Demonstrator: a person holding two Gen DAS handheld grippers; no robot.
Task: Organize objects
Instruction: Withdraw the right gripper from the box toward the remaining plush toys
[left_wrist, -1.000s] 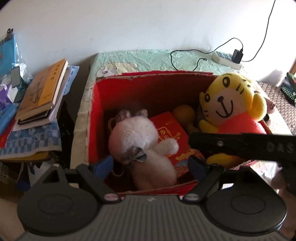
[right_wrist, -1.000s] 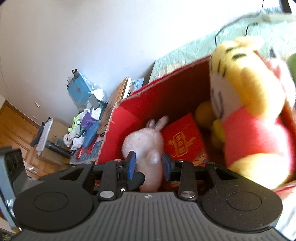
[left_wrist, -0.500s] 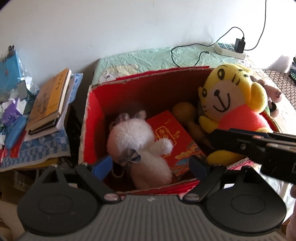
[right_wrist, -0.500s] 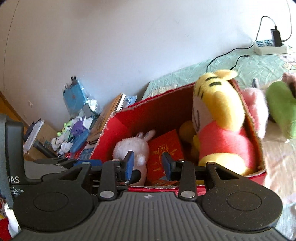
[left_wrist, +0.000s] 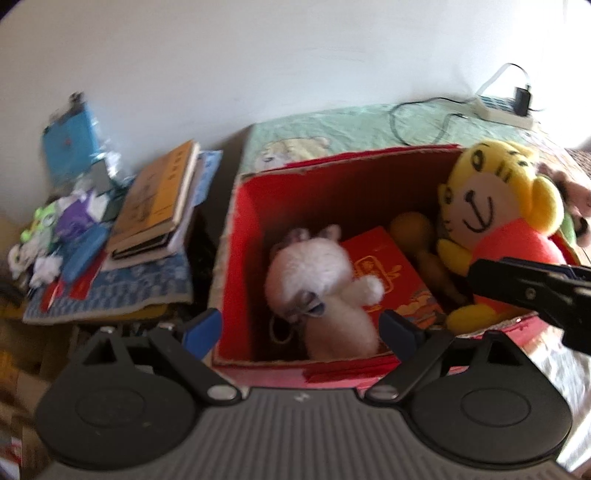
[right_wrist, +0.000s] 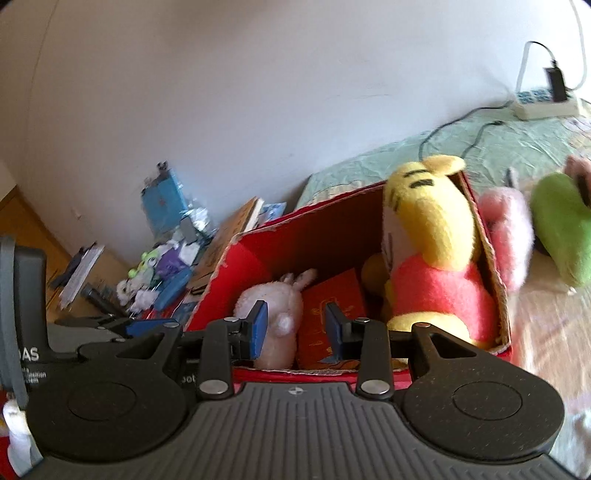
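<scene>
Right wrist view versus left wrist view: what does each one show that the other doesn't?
Only the right wrist view shows the green plush lying on the bed outside the box, and the wooden floor at far left. Only the left wrist view shows the yellow tiger plush's face and the right hand-held gripper crossing in from the side. Both show the red box, the white bunny plush, the red packet, the book stack and the power strip.

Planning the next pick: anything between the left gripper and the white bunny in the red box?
Nothing visible. The left gripper, open and empty, hangs over the red box's near wall, with the white bunny lying uncovered just beyond.
</scene>
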